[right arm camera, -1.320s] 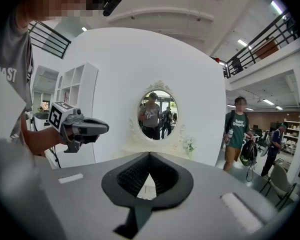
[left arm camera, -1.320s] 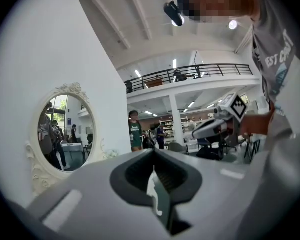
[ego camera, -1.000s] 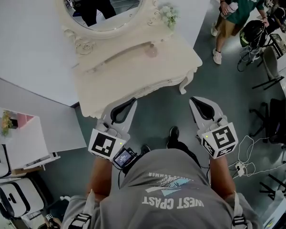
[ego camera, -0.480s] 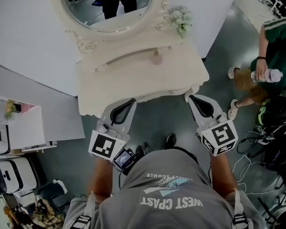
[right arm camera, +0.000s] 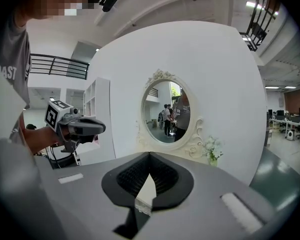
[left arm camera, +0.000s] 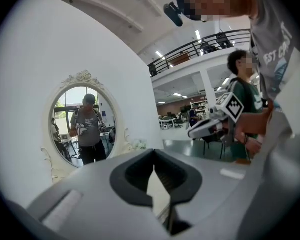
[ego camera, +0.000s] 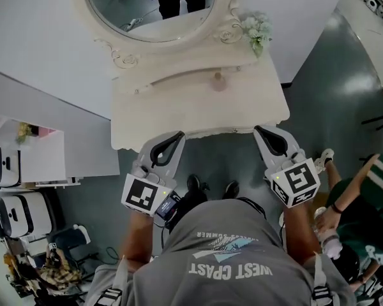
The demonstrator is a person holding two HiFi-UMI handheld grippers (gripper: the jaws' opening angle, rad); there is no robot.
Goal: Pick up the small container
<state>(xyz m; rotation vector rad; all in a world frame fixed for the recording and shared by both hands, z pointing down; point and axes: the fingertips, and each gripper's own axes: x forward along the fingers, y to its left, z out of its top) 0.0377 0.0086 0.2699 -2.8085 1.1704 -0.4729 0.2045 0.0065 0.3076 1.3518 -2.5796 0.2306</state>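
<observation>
I had both tongs pressed together, nothing pinched in either. The left gripper [ego camera: 177, 136] pointed at the front edge of the cream carved dressing table [ego camera: 179, 116], toward its left side. The right gripper [ego camera: 262, 131] pointed at the same edge near the right corner. In each gripper view the two grey jaws met at the tips, with only a sliver of the pale tabletop showing through the dark pad opening. The small pale pinkish container [ego camera: 218, 81] sat on the table's raised back ledge, a bit right of centre. It was just below the oval mirror in the ornate cream frame [ego camera: 150, 5] and well apart from both grippers. I couldn't make it out in either gripper view. A small vase of white flowers [ego camera: 258, 29] stood at the ledge's right end, near the mirror frame and right of the container. The table backed onto a white partition wall [ego camera: 38, 43], on a grey-green floor [ego camera: 319, 88]. A white shelf unit [ego camera: 41, 164] stood off to the left, and a person in a green shirt [ego camera: 370, 196] stood at the right edge.
</observation>
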